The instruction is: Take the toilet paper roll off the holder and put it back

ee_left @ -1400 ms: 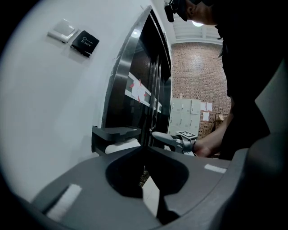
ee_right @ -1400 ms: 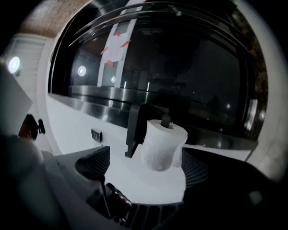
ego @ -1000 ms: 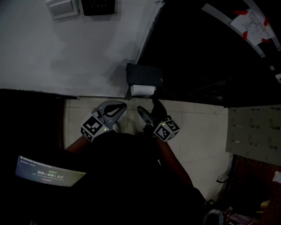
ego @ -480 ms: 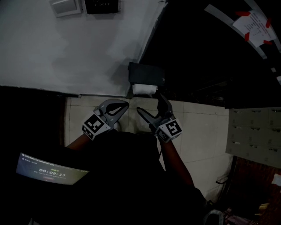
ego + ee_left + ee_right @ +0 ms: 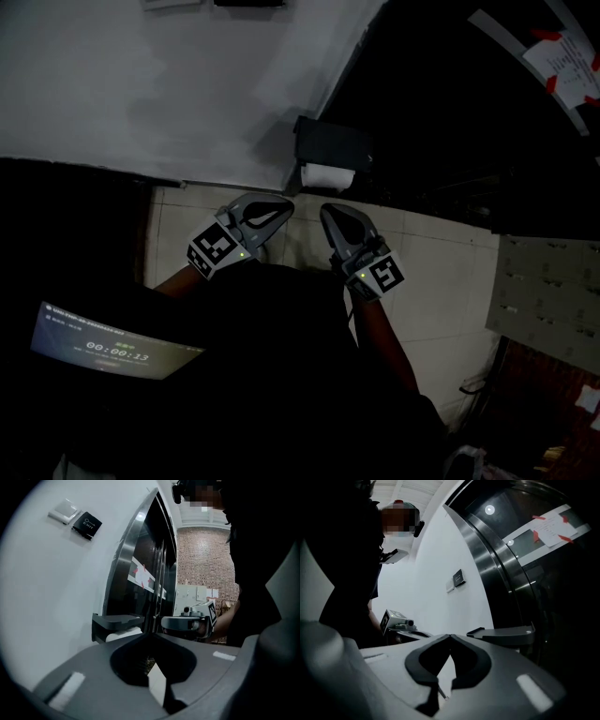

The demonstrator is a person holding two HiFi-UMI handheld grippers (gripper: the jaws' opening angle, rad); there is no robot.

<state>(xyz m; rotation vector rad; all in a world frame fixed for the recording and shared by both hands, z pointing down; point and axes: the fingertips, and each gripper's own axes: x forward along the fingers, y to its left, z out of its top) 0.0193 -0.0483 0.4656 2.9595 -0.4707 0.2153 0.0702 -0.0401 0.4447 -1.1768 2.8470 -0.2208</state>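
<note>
A white toilet paper roll point(image 5: 328, 175) hangs under a black wall holder point(image 5: 330, 145) at the corner of the white wall. My left gripper point(image 5: 278, 210) is shut and empty, its tips a short way below and left of the roll. My right gripper point(image 5: 330, 215) points up just beneath the roll, its jaws closing until the tips meet with nothing between them. In the left gripper view the holder point(image 5: 117, 620) and roll point(image 5: 123, 633) lie ahead left, with the right gripper point(image 5: 187, 623) beside them. The right gripper view shows the holder's lid point(image 5: 506, 633) and the left gripper point(image 5: 398, 620).
A switch plate point(image 5: 63, 512) and a dark exit sign point(image 5: 86, 524) are on the white wall. A dark glass door with a taped paper point(image 5: 567, 61) stands to the right. Grey lockers point(image 5: 544, 281) are at the right, tiled floor point(image 5: 441, 262) lies below, and a lit timer screen point(image 5: 112, 352) is at lower left.
The right gripper's jaws, wide open just under the roll, have closed empty. Both grippers sit slightly further right and up in the head view, as do the wall and holder.
</note>
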